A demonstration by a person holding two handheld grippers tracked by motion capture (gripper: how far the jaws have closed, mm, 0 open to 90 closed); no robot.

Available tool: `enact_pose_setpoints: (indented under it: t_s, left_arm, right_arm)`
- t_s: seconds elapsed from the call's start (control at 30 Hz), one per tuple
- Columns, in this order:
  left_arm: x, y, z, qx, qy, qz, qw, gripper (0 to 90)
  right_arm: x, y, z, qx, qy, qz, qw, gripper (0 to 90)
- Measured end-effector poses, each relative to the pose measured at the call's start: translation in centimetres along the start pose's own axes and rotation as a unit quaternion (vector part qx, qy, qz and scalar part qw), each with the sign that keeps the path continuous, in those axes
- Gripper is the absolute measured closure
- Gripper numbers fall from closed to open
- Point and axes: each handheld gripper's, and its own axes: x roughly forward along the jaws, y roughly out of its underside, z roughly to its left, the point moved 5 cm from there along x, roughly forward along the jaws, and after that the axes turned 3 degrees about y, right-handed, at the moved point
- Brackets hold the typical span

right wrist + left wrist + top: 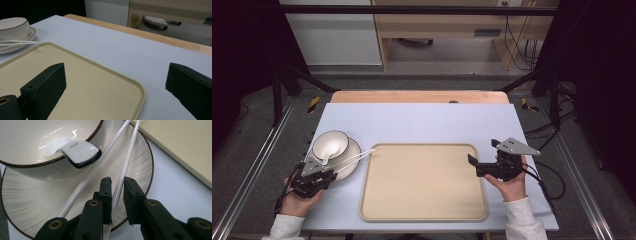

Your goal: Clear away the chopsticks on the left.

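Narrowly, left gripper [117, 182] pinches one chopstick [125, 165] over the plate's rim [150, 170]; right gripper [115, 82] gapes.

In the left gripper view, the bowl [37, 150] runs off the frame at twelve o'clock and nine, and it covers the plate [30, 202] beneath. The chopstick [120, 180] slips behind a black jaw of the left hand-held gripper [117, 186]; whether both pads press it is hard to tell. In the right gripper view, the tray [100, 85] is cut off at six o'clock.

Pale table [422, 122], beige tray [424, 182], plate [352, 167]
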Motion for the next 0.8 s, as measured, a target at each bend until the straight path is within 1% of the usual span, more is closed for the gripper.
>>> enact_pose_setpoints:
  t_s: [0.13,0.23,0.3,0.33,0.4,0.43,0.57,0.6,0.67,0.8]
  left_arm:
    - [0.0,-0.1,-0.2,0.001,0.013,0.005,0.9999,81.0]
    - [0.2,-0.2,-0.3,-0.003,0.012,0.005,0.9999,83.5]
    - [0.2,-0.2,-0.3,-0.007,0.012,0.005,0.9999,83.5]
    - [0.3,-0.3,-0.3,-0.01,0.01,0.003,0.9999,83.0]
    - [0.3,-0.5,-0.2,-0.017,0.011,0.002,0.9998,78.8]
    - [0.4,-0.6,-0.2,-0.018,0.01,0.003,0.9998,78.2]
    - [0.8,-0.9,-0.1,-0.019,0.007,0.018,0.9996,77.5]
    - [0.9,-1.0,-0.1,-0.023,0.008,0.021,0.9995,77.7]
    - [1.1,-1.0,0.0,-0.025,0.01,0.03,0.9992,78.5]
    - [1.2,-1.1,-0.1,-0.031,0.014,0.033,0.9989,80.9]
  right_arm:
    - [0.0,0.0,0.0,-0.001,0.0,0.0,1.0,3.5]
    - [0.0,0.0,0.0,-0.002,-0.001,0.0,1.0,3.6]
    - [0.0,0.0,0.0,-0.002,-0.002,0.0,1.0,3.6]
    - [0.0,0.0,0.0,-0.002,-0.001,-0.001,1.0,3.6]
    - [0.0,0.0,0.0,0.0,-0.002,0.0,1.0,3.7]
    - [0.0,0.0,0.0,0.0,-0.002,0.0,1.0,3.7]
    - [0.0,0.0,0.0,-0.001,-0.003,0.0,1.0,3.7]
    - [0.0,0.0,0.0,-0.001,-0.003,0.0,1.0,3.7]
    - [0.0,0.0,0.0,-0.001,-0.003,0.0,1.0,3.7]
    - [0.0,0.0,0.0,0.0,-0.003,0.0,1.0,3.7]
